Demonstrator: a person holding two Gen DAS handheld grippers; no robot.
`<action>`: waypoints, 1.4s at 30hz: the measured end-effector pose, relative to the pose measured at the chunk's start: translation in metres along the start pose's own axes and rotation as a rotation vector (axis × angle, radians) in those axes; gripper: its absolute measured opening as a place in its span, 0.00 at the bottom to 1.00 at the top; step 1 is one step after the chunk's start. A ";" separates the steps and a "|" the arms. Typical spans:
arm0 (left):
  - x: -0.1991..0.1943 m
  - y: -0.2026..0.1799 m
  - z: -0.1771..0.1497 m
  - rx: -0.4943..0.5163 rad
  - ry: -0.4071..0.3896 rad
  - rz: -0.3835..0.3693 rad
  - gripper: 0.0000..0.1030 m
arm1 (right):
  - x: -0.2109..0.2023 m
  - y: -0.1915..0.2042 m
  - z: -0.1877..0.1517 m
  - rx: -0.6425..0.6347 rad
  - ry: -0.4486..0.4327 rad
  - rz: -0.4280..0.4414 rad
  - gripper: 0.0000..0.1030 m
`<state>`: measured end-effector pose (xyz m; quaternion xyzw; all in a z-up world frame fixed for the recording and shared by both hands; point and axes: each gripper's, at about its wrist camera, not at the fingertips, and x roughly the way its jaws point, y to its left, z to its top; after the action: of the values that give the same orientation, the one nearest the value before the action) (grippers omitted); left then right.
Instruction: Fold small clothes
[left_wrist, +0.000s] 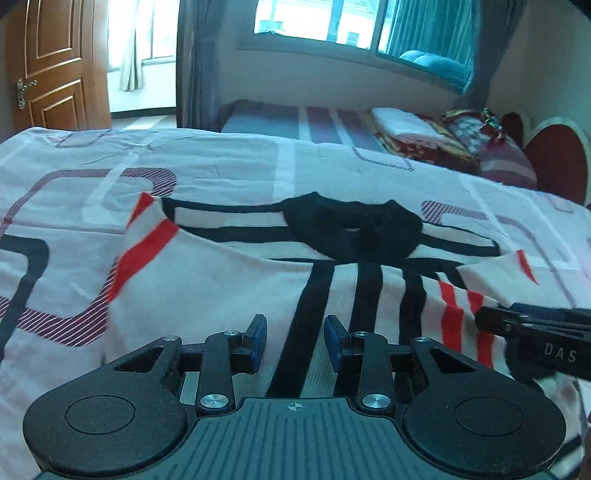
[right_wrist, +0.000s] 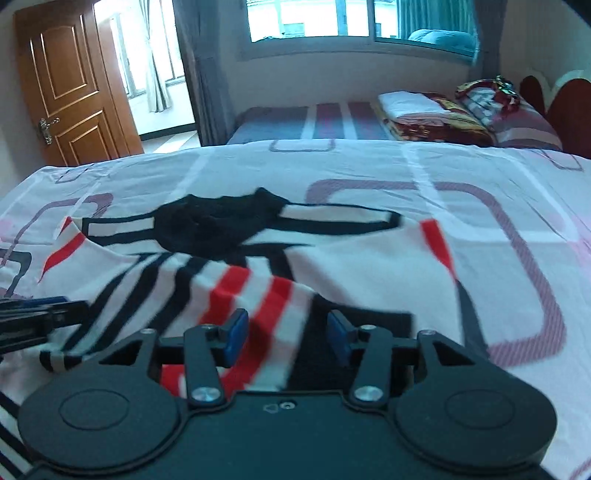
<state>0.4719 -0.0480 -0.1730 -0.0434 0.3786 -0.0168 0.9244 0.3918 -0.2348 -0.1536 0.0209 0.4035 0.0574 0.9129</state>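
Note:
A small white garment (left_wrist: 229, 280) with black and red stripes and a black collar (left_wrist: 354, 229) lies spread on the bed. My left gripper (left_wrist: 295, 339) is open just above its lower middle, holding nothing. The garment also shows in the right wrist view (right_wrist: 351, 266). A red-striped part (right_wrist: 258, 314) is folded over and lies under and between the fingers of my right gripper (right_wrist: 286, 338), which is open. The right gripper's tip shows in the left wrist view (left_wrist: 532, 325) at the right; the left gripper's tip shows in the right wrist view (right_wrist: 40, 314) at the left.
The bed sheet (left_wrist: 221, 162) is white and pink with rounded purple and black patterns. Behind it lies a second bed (right_wrist: 295, 125) with folded blankets (right_wrist: 436, 114). A wooden door (right_wrist: 74, 85) stands open at the far left, and a window (right_wrist: 332, 18) is on the back wall.

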 end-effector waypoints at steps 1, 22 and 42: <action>0.008 -0.003 -0.001 0.009 0.010 0.020 0.34 | 0.004 0.004 0.003 -0.009 0.000 0.002 0.45; -0.089 0.001 -0.060 0.064 -0.082 0.017 0.37 | -0.056 -0.008 -0.033 -0.077 -0.021 -0.009 0.42; -0.130 0.063 -0.155 0.013 0.036 0.245 0.76 | -0.104 -0.026 -0.129 -0.119 0.088 -0.021 0.44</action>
<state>0.2700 0.0128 -0.1983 0.0093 0.3976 0.0934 0.9128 0.2298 -0.2737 -0.1662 -0.0405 0.4393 0.0724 0.8945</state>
